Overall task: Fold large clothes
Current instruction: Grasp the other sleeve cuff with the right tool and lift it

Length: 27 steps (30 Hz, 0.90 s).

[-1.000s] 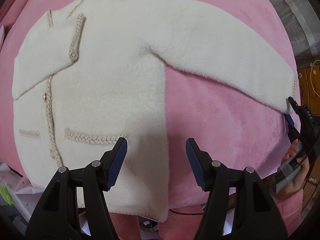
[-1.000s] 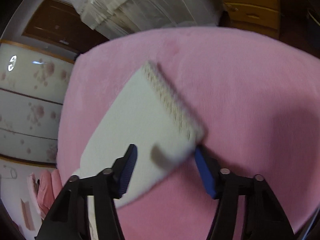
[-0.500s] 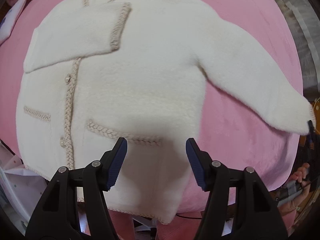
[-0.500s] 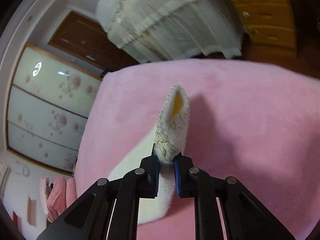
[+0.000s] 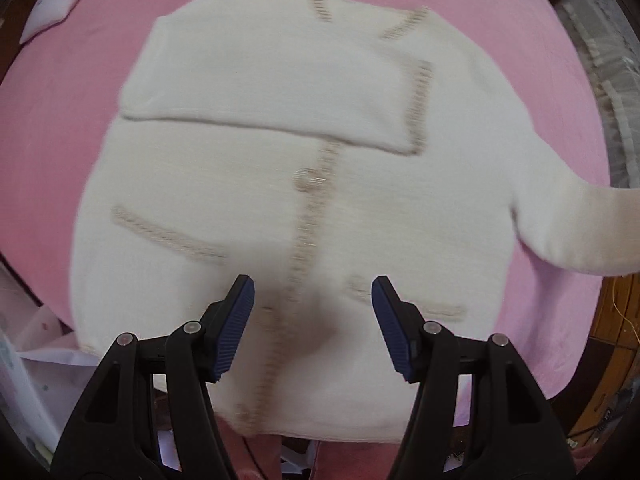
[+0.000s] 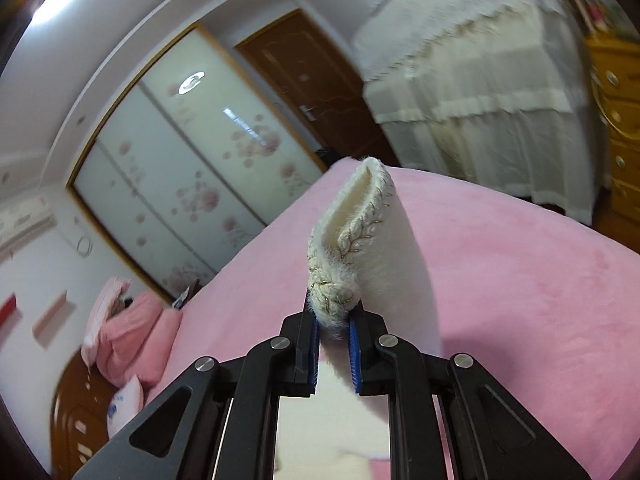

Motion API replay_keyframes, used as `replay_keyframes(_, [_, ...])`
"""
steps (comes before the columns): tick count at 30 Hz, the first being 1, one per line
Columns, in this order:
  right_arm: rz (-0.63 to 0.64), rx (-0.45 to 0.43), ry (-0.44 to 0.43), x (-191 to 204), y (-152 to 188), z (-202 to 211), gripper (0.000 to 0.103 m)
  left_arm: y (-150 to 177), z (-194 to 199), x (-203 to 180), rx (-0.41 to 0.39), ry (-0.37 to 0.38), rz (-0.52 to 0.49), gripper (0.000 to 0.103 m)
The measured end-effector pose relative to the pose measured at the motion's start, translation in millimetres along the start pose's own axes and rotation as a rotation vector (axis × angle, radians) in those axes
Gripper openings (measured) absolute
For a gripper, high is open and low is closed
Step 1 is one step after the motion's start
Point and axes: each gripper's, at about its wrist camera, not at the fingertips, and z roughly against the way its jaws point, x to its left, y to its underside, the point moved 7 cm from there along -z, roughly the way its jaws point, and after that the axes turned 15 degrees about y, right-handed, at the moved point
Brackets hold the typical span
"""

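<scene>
A cream fleece jacket (image 5: 248, 184) with beige braided trim lies front up on the pink bed (image 5: 52, 120). One sleeve is folded across its chest. The other sleeve (image 5: 580, 228) rises off the bed at the right edge of the left wrist view. My left gripper (image 5: 312, 320) hangs open over the jacket's lower front, pointing down, nothing between its fingers. My right gripper (image 6: 333, 320) is shut on the braided cuff (image 6: 352, 236) of that lifted sleeve, held well above the pink bed (image 6: 520, 300).
A white pillow (image 5: 60, 4) lies at the bed's far left corner. Beyond the bed stand a flowered sliding wardrobe (image 6: 180, 184), a brown door (image 6: 312, 92), lace curtains (image 6: 480, 80) and a wooden chest of drawers (image 6: 616, 120). Pink bedding (image 6: 128, 328) is piled at the left.
The right gripper closed on the sleeve cuff and lifted it high off the bed. The left gripper slid across the jacket from its side edge to its buttoned front, still open.
</scene>
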Motion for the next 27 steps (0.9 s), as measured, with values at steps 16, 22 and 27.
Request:
replay_keyframes(16, [0.401,0.300,0.035,402,264,-139,0.012,-40,21,119,0.016,0.092,-0.146,0.058])
replay_keyframes(22, [0.564,0.462,0.097,457,352,-189,0.016,-61,13,115,0.016,0.096,-0.206,0.058])
replay_keyframes(27, [0.614,0.473,0.034,461,344,-187,0.062,-90,11,90,-0.045,0.149,-0.233,0.058])
